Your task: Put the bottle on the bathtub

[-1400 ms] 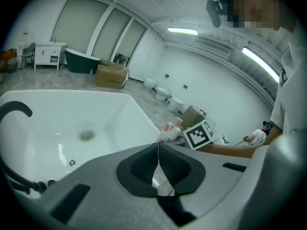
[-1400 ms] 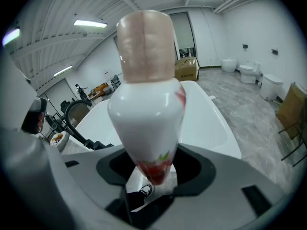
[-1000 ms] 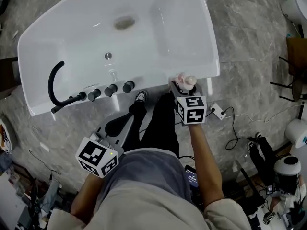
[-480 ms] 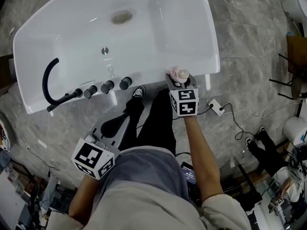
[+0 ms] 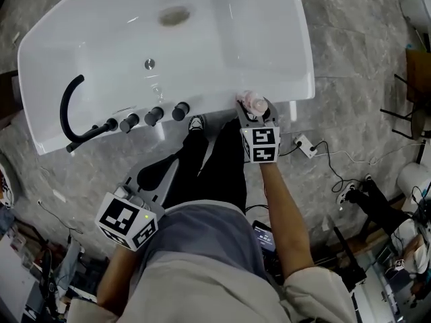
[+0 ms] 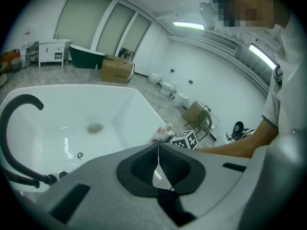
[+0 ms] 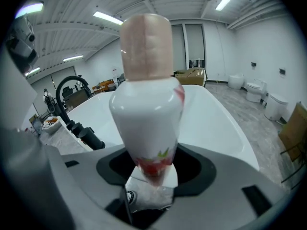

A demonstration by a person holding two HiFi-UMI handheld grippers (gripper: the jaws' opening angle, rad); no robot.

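A white bottle (image 7: 146, 104) with a pale pink cap and red fruit print stands upright in my right gripper (image 7: 152, 176), which is shut on its lower body. In the head view the bottle (image 5: 254, 102) and the right gripper (image 5: 253, 113) are at the near rim of the white bathtub (image 5: 283, 96), towards its right corner. My left gripper (image 5: 149, 178) hangs low at the left, away from the tub, beside the person's leg. Its jaws are shut with nothing between them in the left gripper view (image 6: 157, 150), where the bottle (image 6: 162, 133) shows far off.
A black curved spout (image 5: 71, 110) and three black knobs (image 5: 153, 116) line the tub's near rim at the left. A drain (image 5: 174, 15) lies in the basin. A power strip and cables (image 5: 306, 147) lie on the grey floor to the right, beside the person's legs.
The right gripper has carried the bottle slightly forward to the tub's near rim. The left gripper has stayed low at the left.
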